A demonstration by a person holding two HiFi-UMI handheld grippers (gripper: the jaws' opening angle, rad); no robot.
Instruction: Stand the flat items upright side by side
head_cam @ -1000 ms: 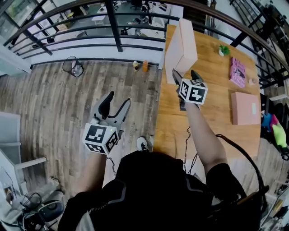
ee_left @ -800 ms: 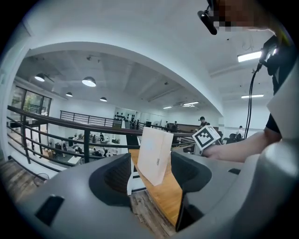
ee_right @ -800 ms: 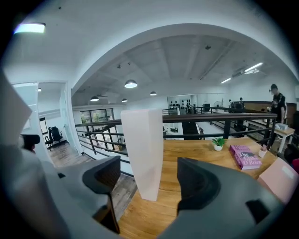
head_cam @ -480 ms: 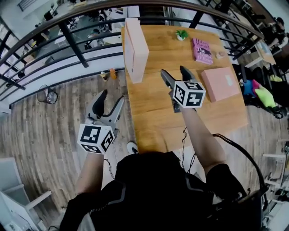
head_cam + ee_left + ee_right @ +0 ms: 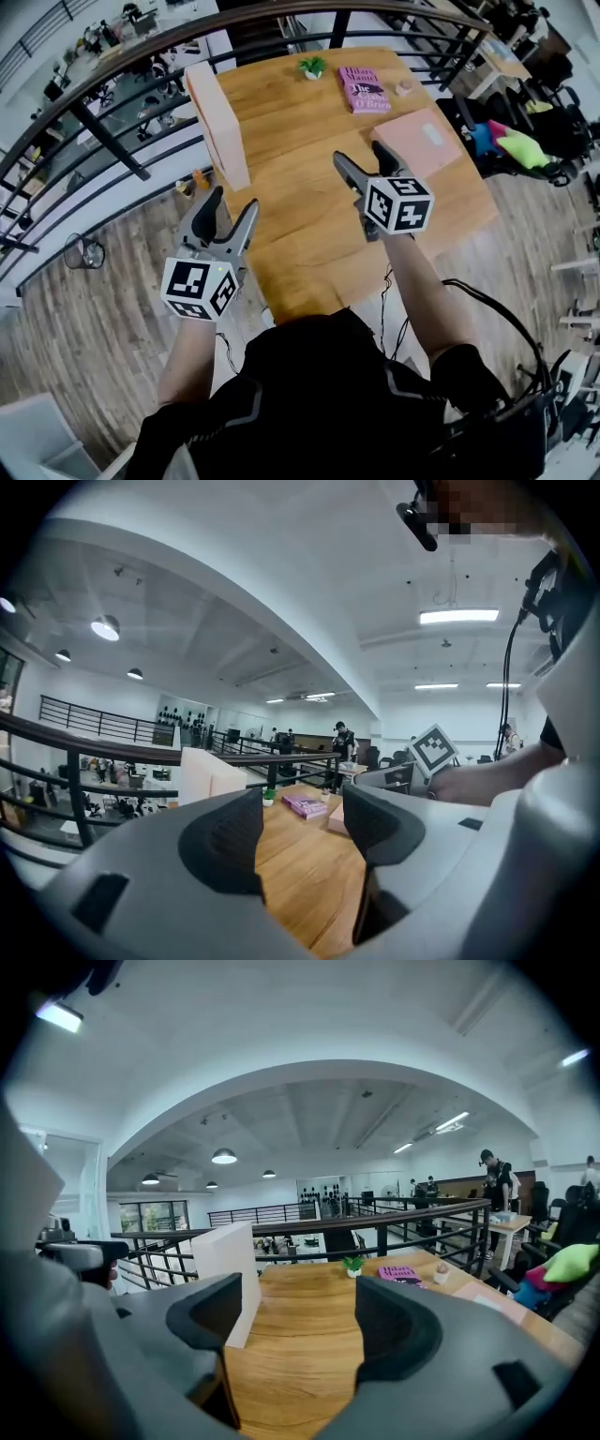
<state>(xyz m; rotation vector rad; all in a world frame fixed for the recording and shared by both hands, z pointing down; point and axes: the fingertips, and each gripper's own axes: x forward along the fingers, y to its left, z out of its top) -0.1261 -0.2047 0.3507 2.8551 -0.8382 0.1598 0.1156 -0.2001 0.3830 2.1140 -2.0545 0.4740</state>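
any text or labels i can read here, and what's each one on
"Hilary Mantel", as best it reads, on the cover of the pink book; the smaller print under it is too blurred to read.
White label on the flat pink box: too small to read.
Marker cubes: black-and-white square patterns only, no letters or numbers.

Head view overhead; gripper views across table [image 5: 300, 1354].

You wear a black short-sleeved top [image 5: 319, 394]. Your left gripper [image 5: 232, 202] and right gripper [image 5: 359, 156] are grey with black pads [image 5: 225, 841] (each carries a black-and-white marker cube [image 5: 398, 204]). A black cable [image 5: 497, 319] loops beside your right arm.
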